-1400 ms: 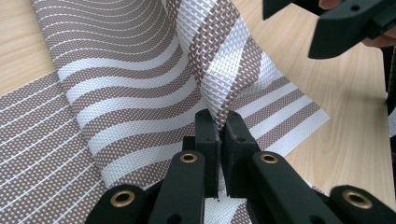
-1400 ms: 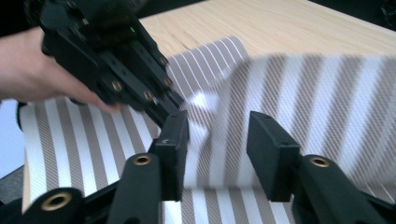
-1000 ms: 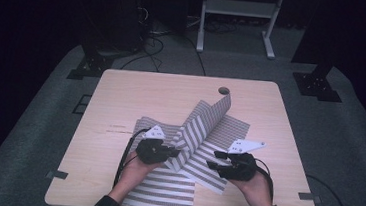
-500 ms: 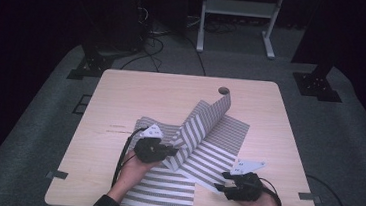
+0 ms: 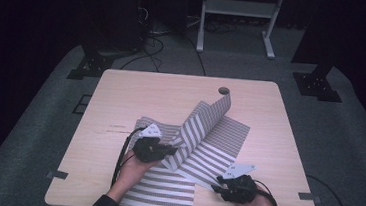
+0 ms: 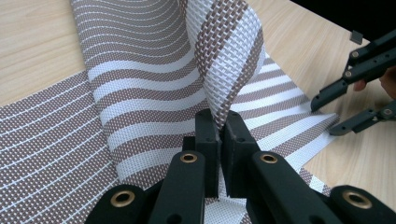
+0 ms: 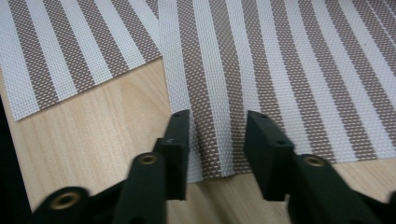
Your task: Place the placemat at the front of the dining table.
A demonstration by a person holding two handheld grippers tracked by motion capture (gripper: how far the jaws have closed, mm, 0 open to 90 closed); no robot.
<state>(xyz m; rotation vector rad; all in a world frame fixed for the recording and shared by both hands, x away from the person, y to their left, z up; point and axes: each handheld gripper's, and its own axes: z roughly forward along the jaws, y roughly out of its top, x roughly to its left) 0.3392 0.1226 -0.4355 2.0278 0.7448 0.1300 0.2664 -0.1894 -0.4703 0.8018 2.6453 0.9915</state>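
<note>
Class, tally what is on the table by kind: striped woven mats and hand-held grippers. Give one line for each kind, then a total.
Striped woven mats: 2, the lifted mat and the flat mat
Grippers: 2, the left gripper and the right gripper
Total: 4

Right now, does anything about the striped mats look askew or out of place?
Yes. The upper mat isn't flat: the left gripper is shut on a pinched fold, so it rears up in a twisted ridge across the table. It lies crooked over the lower mat. The right gripper, jaws just closing, straddles its near corner.
</note>
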